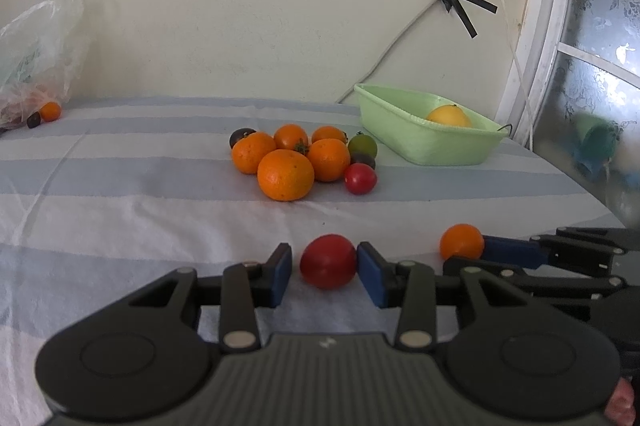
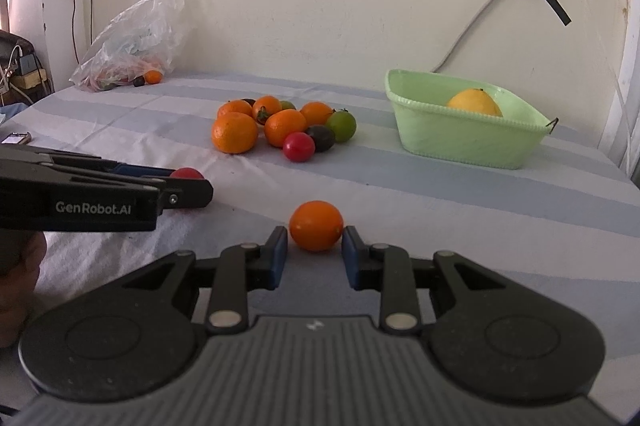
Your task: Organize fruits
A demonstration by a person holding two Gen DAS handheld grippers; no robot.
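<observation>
Red tomato (image 1: 328,261) (orange tomato (image 2: 316,225) near) on cloth

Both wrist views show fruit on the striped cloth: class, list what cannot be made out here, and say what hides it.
1. Plastic bag contents: crumpled film blurs them in both views.
2. Green basket interior: its near wall hides all but the top of the yellow fruit.
3. Fruit pile: front oranges cover the back fruits.
4. Red tomato in the right view: the left gripper covers most of it.
5. Window: patterned glass obscures outside.
</observation>
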